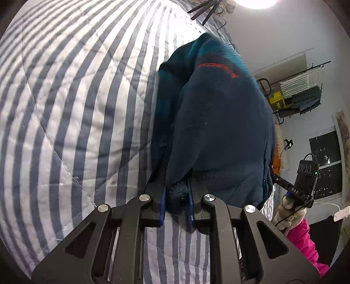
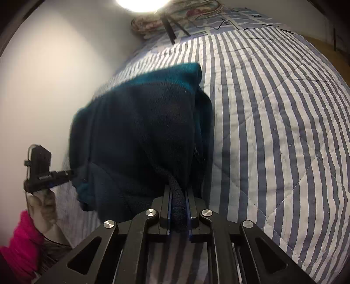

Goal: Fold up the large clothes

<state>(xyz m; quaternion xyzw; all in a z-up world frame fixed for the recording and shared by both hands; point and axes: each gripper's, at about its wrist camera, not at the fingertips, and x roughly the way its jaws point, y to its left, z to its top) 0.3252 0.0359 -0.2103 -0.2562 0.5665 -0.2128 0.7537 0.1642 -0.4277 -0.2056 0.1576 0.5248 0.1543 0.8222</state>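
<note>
dark teal fleece garment [image 1: 218, 122] lifted over a striped quilt [image 1: 76, 98] on the bed, left gripper [image 1: 176, 203] and right gripper [image 2: 179, 209] each clamped on its bunched edge

A home bedroom
A bed [image 1: 65, 109] with a striped quilt [image 2: 273, 131], a night window [image 1: 326, 166] and a wall rack [image 1: 301, 96] show it.

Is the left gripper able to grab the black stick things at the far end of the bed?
Probably not now: the left gripper is shut on the dark blue fleece garment, and the black rods lie far off.
</note>
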